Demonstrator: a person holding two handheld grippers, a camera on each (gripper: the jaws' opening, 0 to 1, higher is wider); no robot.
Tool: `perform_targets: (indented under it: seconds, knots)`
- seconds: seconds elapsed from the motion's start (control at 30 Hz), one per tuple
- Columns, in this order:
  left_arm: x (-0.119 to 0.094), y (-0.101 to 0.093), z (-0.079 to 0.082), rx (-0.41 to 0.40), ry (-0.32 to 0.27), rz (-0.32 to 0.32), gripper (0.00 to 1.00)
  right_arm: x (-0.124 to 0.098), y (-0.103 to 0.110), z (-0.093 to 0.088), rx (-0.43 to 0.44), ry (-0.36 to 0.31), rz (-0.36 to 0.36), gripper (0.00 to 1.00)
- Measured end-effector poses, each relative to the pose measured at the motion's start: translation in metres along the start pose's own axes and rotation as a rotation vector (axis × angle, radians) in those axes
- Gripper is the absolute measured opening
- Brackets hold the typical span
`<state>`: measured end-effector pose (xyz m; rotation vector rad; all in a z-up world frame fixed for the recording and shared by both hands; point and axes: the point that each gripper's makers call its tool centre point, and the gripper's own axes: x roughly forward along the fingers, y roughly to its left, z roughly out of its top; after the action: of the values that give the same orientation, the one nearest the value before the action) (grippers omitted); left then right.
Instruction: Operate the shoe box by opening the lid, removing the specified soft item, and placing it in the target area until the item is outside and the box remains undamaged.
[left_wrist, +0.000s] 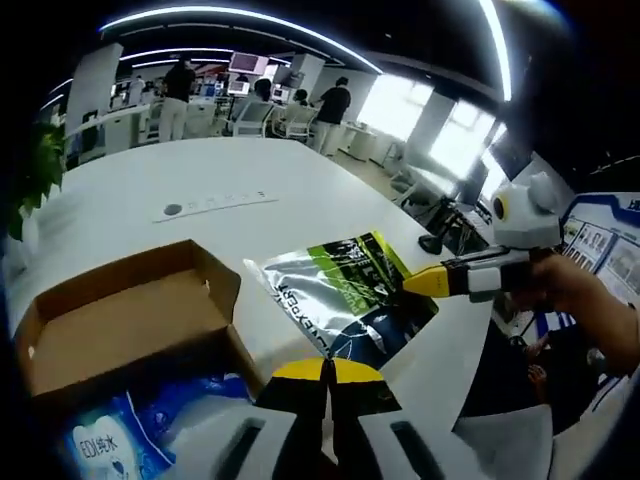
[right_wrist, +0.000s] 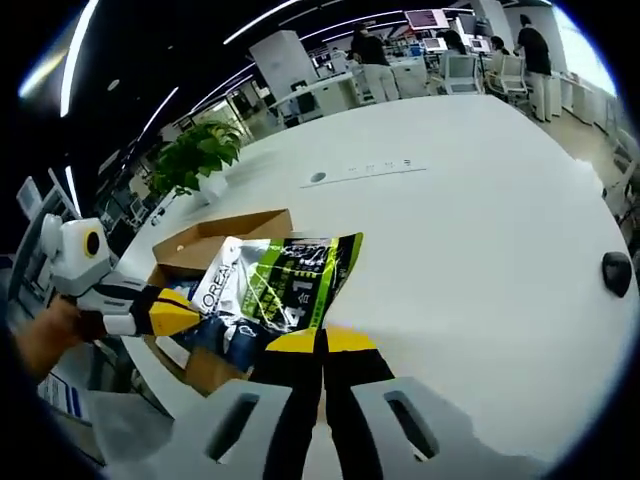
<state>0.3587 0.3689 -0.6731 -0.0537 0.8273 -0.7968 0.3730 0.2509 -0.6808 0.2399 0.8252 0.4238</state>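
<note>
White office table (left_wrist: 150, 190) spreads wide under ceiling strip lights. Nearest in the left gripper view, the left gripper (left_wrist: 326, 372) has its yellow-tipped jaws pressed together on nothing, above a blue tissue pack (left_wrist: 105, 448) at the open cardboard shoe box (left_wrist: 120, 320). Just beyond lies a green and silver pouch (left_wrist: 340, 295), flat on the table beside the box. From the right, the right gripper (left_wrist: 418, 284), held level by a hand (left_wrist: 575, 290), is clenched on the pouch's edge. Farther off, people (left_wrist: 330, 105) stand among desks.
</note>
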Motion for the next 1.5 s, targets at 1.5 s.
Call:
perform_targets:
  seconds: [1.5]
  knots:
    - [0.089,0.034,-0.025,0.388,0.412,0.096,0.02,0.084,-0.066,-0.021,-0.066,0.15,-0.122,0.0]
